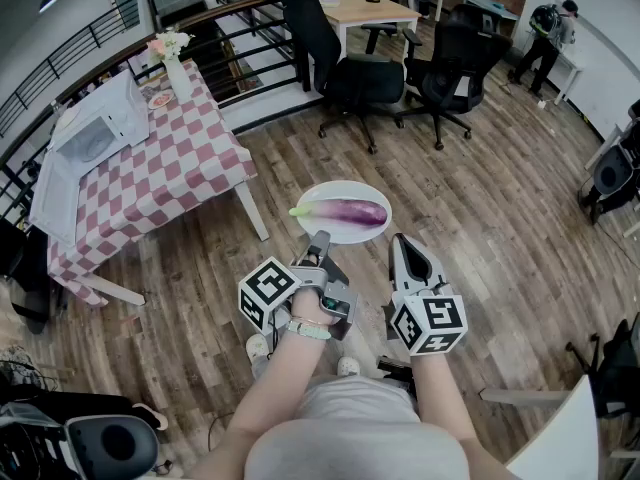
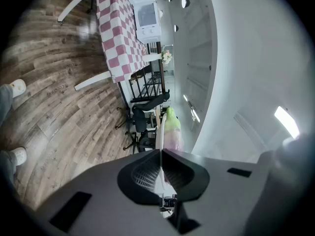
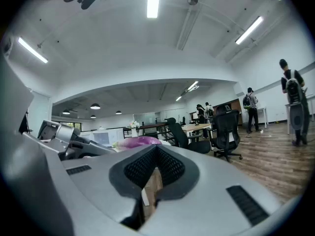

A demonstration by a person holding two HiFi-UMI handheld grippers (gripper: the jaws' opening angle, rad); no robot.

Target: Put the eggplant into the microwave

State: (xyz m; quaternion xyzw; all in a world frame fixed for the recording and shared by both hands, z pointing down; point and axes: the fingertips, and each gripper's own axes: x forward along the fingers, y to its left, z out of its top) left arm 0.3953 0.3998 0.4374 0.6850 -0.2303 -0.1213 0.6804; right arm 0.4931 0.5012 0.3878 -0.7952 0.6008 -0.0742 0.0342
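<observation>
A purple eggplant (image 1: 350, 211) with a green stem lies on a white plate (image 1: 330, 190) held in the air over the wooden floor. My left gripper (image 1: 322, 240) is shut on the plate's near rim; in the left gripper view the thin rim (image 2: 158, 132) runs between the closed jaws (image 2: 160, 151), with the eggplant (image 2: 171, 124) beyond. My right gripper (image 1: 399, 238) is beside the plate's right edge, its jaw tips (image 3: 156, 149) together; the eggplant (image 3: 138, 141) shows to their left. The white microwave (image 1: 100, 128) sits on the checkered table (image 1: 190, 173) at the far left, door closed.
A flower vase (image 1: 175, 63) stands at the table's far end. Black office chairs (image 1: 350, 68) (image 1: 455, 63) and a wooden desk (image 1: 365, 6) are ahead, with a black railing (image 1: 240, 28) behind the table. A person (image 1: 545, 33) stands far right. My feet (image 1: 260, 346) are below.
</observation>
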